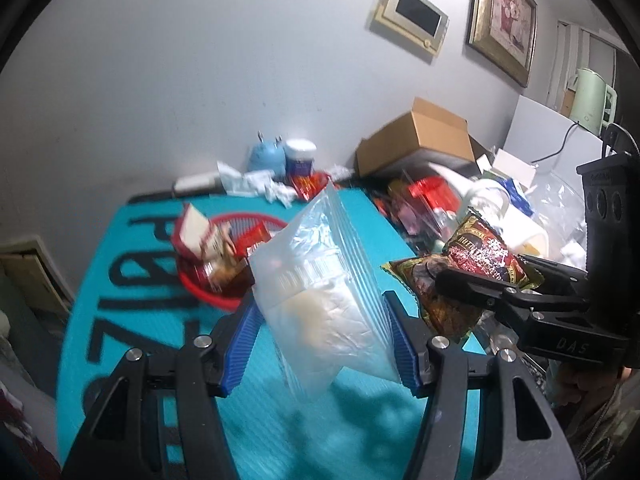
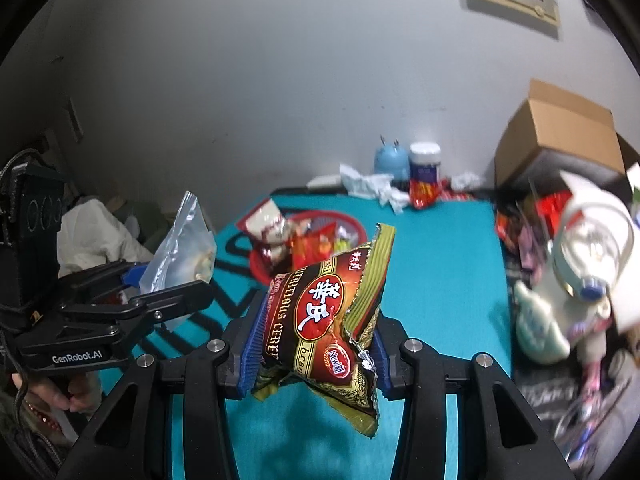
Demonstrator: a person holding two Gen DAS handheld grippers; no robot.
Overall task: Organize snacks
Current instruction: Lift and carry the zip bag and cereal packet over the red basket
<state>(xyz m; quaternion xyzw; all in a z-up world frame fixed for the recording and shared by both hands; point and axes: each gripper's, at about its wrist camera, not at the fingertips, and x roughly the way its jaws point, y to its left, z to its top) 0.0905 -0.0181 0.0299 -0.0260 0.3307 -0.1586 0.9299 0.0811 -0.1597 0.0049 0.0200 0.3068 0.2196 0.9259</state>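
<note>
- Left wrist view: left gripper (image 1: 324,336) clamps a clear zip bag (image 1: 320,280) above the teal mat (image 1: 132,280); red basket (image 1: 216,256) of snacks sits near the mat's far edge.
- Right wrist view: right gripper (image 2: 318,340) clamps a red cereal packet (image 2: 332,316) above the mat's middle.

Both wrist views over teal mat (image 1: 352,216)

Both tools raised side by side, tilted downward – left tool (image 1: 324,340) and right tool (image 2: 316,344) each clamped
</note>
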